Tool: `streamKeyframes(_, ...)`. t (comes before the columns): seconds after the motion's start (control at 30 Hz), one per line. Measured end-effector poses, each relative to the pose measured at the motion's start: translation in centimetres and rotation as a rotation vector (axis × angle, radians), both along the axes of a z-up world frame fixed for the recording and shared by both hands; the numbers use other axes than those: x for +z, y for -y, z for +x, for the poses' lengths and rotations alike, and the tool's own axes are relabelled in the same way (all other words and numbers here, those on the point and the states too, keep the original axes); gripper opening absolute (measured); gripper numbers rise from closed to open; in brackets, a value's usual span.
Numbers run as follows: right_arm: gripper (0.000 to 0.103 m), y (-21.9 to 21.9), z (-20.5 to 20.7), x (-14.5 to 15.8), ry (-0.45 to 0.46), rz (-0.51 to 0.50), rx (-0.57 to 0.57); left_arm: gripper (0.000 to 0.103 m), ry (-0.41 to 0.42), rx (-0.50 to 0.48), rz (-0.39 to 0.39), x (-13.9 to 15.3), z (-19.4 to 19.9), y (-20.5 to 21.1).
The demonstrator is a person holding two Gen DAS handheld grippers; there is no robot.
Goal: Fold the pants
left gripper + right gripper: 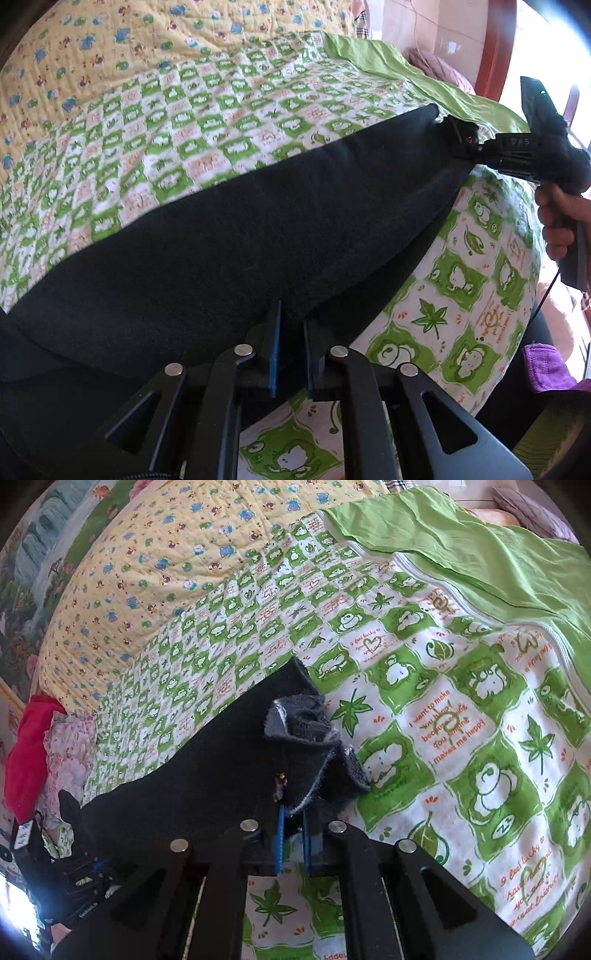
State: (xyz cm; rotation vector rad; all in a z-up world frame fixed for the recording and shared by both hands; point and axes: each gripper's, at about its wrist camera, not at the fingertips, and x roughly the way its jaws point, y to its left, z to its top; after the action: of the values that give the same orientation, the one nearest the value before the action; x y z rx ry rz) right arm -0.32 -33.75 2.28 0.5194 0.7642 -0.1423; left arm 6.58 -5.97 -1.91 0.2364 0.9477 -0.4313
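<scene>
Pants [229, 236] stretch lengthwise between left gripper [291, 332] and right gripper [456, 138].

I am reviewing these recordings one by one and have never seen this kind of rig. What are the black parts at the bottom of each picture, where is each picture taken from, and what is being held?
There is no robot here. A person carries a hand-held gripper in each hand, and a fisheye camera on each looks forward along its two fingers. The black linkages at the bottom of each picture are that gripper's own frame.

The left wrist view shows the left hand-held gripper pinching one end of the black pants. At its far right you see the right hand-held gripper and the hand that holds it.

The right wrist view shows the right hand-held gripper closed on the other end, where the fabric bunches and a grey lining shows.

The pants lie stretched between them over a green-and-white checked quilt on a bed, with a yellow patterned quilt behind.
</scene>
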Motion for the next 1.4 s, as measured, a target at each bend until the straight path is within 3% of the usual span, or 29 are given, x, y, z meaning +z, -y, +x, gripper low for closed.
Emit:
streamKeyframes(0.07,0.014,-0.3,-0.2,0.3,-0.002,-0.018,-0.003,0.015,-0.001,-0.001,-0.004,0.1,-0.2,-0.1)
streamKeyframes(0.17,0.023,-0.8,-0.7,1.2,-0.005,-0.079,-0.014,0.029,-0.007,0.014,-0.014,0.5,-0.6,-0.5)
streamKeyframes(0.27,0.066,-1.2,-1.8,2.5,0.012,-0.153,-0.069,0.044,0.005,0.057,-0.027,1.2,-1.2,-1.5)
streamKeyframes(0.3,0.068,-1.3,-2.3,3.2,0.041,-0.174,-0.087,0.047,0.008,0.078,-0.040,1.5,-1.5,-2.0)
streamKeyframes(0.47,0.068,-2.7,-3.4,5.7,0.140,-0.224,-0.063,0.052,0.000,0.235,-0.123,2.5,-2.4,-6.1)
streamKeyframes(0.7,0.068,-7.6,-1.0,5.5,0.145,-0.197,0.098,0.055,-0.014,0.485,-0.195,3.2,-2.2,-13.4)
streamKeyframes(0.87,0.068,-11.6,0.3,4.6,0.134,-0.193,0.225,0.061,-0.005,0.605,-0.242,4.4,-1.6,-17.3)
streamKeyframes(1.23,0.068,-20.6,2.3,2.6,0.106,-0.232,0.540,0.072,0.019,0.750,-0.236,7.0,1.9,-21.2)
streamKeyframes(1.4,0.068,-24.7,2.9,1.8,0.118,-0.274,0.675,0.072,-0.010,0.794,-0.170,7.1,4.4,-21.9)
